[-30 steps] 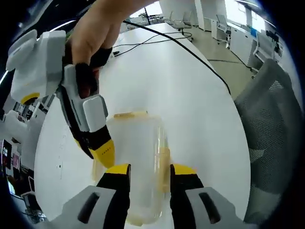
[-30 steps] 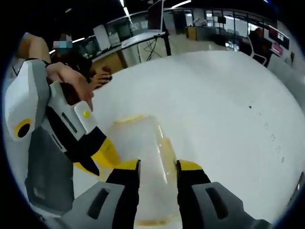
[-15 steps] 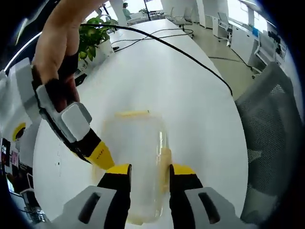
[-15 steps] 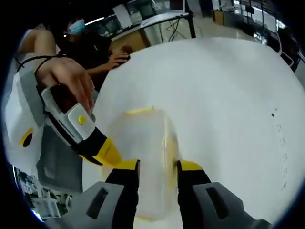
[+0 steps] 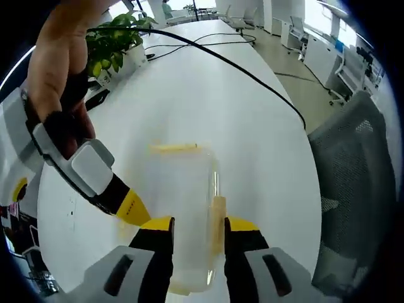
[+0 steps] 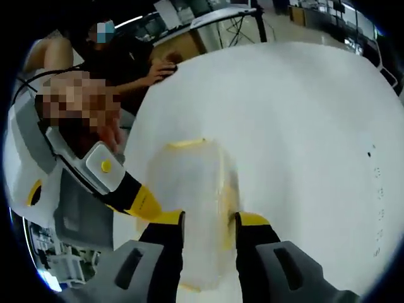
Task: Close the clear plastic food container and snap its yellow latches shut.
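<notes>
Left gripper is seen with its yellow-tipped black jaws standing apart, one on each side of the near end of the clear plastic food container; whether the tips touch the walls cannot be told. Right gripper is likewise held with jaws apart astride the container in the right gripper view, contact equally uncertain. Each gripper is also seen entering the other's view from the left edge, its yellow tip close against the container's left side: the right gripper at, the left gripper at.

The container's near end is cut off behind the jaws in both views. Its walls are translucent and faint against the white table, so its edges are hard to trace. The lid appears to be down, though its seating cannot be confirmed.

The container is a rounded rectangle, its long axis running from near to far, away from each camera. A yellow latch is noted across the far end, and another yellow latch along the right side.

A black cable, a potted plant and a grey mesh chair are recorded beyond.
</notes>
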Motion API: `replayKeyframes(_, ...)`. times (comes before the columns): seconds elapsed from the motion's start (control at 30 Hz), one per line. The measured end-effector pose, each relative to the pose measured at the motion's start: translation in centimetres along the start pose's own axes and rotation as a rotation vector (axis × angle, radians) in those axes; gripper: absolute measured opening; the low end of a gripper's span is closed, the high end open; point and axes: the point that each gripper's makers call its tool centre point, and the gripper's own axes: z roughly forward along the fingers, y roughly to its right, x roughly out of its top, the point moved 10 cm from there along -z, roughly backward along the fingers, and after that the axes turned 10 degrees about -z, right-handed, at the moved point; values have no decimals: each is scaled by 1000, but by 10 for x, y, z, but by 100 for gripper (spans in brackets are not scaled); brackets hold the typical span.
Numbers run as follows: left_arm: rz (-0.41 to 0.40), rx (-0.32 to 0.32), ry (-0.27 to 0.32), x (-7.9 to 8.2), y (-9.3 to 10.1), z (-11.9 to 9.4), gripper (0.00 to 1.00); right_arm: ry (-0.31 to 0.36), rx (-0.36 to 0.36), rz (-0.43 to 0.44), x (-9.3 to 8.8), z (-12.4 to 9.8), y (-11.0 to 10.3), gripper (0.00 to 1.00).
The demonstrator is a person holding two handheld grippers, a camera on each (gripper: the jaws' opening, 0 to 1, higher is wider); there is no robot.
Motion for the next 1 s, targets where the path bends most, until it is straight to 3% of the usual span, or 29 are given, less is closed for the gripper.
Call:
replayKeyframes(0.6,7,-14,-45,4,-2,3,24,23,40,66,-5,4,1,30)
replayKeyframes(1.0,-3,12,-65,5,-1,5,23,-7,30,66,-3,5,0,28)
